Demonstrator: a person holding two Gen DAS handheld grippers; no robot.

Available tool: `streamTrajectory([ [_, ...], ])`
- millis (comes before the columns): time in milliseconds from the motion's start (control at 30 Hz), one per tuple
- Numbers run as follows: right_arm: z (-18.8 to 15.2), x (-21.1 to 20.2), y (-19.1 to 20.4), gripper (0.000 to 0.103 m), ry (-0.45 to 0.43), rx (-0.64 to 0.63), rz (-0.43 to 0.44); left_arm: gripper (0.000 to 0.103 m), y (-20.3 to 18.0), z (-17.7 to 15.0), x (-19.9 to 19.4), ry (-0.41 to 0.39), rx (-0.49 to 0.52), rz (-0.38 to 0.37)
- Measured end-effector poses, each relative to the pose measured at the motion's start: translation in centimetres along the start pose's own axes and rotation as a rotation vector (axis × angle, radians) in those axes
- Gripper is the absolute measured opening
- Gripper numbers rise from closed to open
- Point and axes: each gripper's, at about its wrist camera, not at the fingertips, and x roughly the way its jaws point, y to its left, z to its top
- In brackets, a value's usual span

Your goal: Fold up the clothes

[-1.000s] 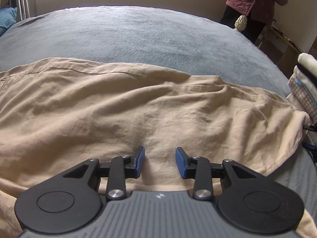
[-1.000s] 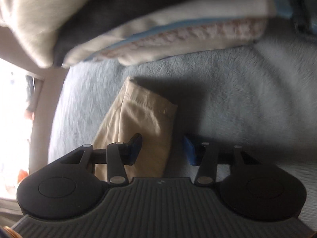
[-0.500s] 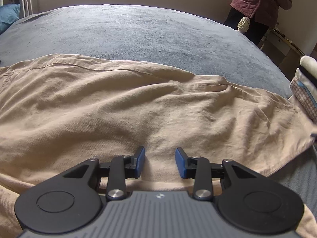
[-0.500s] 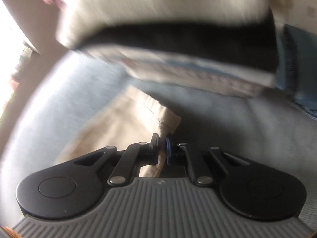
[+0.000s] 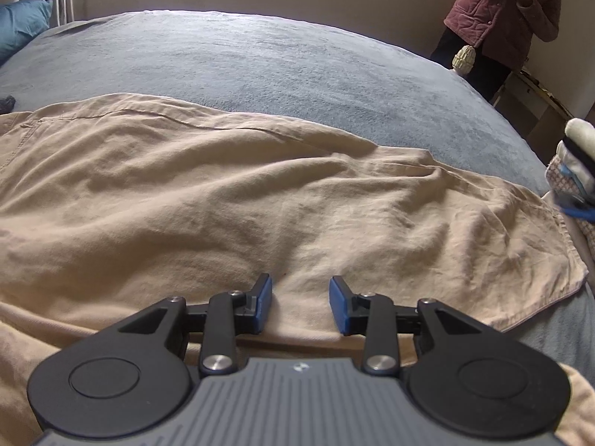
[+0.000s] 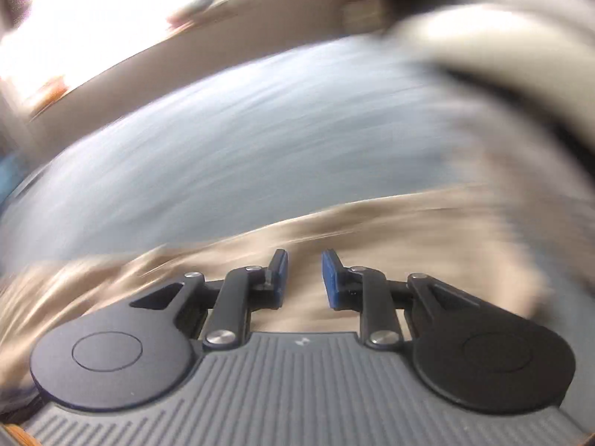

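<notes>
The tan garment lies spread flat on the grey-blue bed cover, its long axis running left to right across the left wrist view, with one hemmed end pointing right and the other end running out of the picture at the left. A long seam follows its far edge. To the right, touching or just beside the hemmed end, sits a stack of folded clothes in white, black and a checked pattern. A blue pillow lies at the far left corner of the bed, and a person in a quilted maroon jacket stands beyond the far right corner. The fabric is soft, matte and heavily creased, with broad wrinkles across its middle. The left gripper hovers over the near edge, jaws partly apart with nothing pinched between them. The right gripper, in a badly blurred view, is above the tan cloth with its jaws opening, the pads apart and holding nothing.
</notes>
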Motion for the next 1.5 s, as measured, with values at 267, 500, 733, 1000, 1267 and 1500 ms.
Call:
streamTrajectory([
  [267, 1.5, 10.0, 2.6, 0.006, 0.168, -0.146, 0.031, 0.037, -0.6, -1.5, -0.2, -0.045, 0.039, 0.053],
  [500, 4.6, 9.1, 2.1, 0.009, 0.154, -0.071, -0.047, 0.039, -0.5, -2.0, -0.2, -0.067, 0.035, 0.049],
  [733, 3.2, 13.6, 8.0, 0.005, 0.316, -0.153, 0.177, 0.041, -0.6, -2.0, -0.2, -0.056, 0.050, 0.046],
  [1000, 6.3, 11.9, 10.1, 0.010, 0.257, -0.099, 0.220, 0.041, 0.2, -1.8, -0.7, -0.036, -0.007, 0.011],
  [1267, 4.3, 17.2, 17.3, 0.002, 0.301, -0.208, 0.241, 0.041, -0.2, -2.1, -0.7, -0.031, 0.022, 0.022],
  [1500, 5.9, 11.7, 15.5, 0.009, 0.222, -0.144, 0.228, 0.041, 0.4, -2.1, -1.0, -0.030, -0.018, -0.002],
])
